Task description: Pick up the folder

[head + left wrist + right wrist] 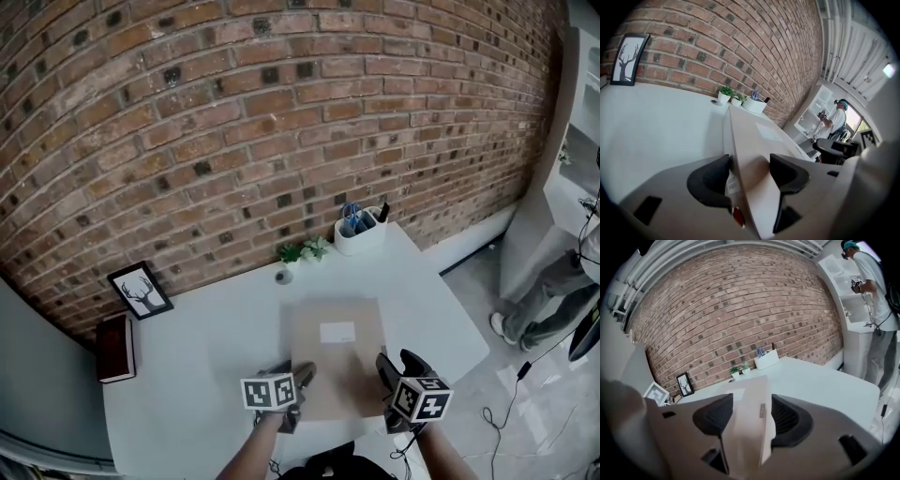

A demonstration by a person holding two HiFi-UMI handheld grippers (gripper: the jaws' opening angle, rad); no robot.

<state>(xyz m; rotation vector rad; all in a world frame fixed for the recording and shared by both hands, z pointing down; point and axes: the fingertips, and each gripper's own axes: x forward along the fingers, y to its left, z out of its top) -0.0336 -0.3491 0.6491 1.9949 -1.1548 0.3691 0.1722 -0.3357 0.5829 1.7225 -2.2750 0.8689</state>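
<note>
Lower centre, the folder [337, 361] lay on the white table [206, 328]. The left gripper [300, 377] pinched its near left corner; the right gripper's [397, 364] jaws stood wide around its near right corner.

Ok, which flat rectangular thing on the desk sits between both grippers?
The tan folder with the white label, at the desk's near edge. The deer picture stands by the wall and the dark red book sits at the left edge.
</note>
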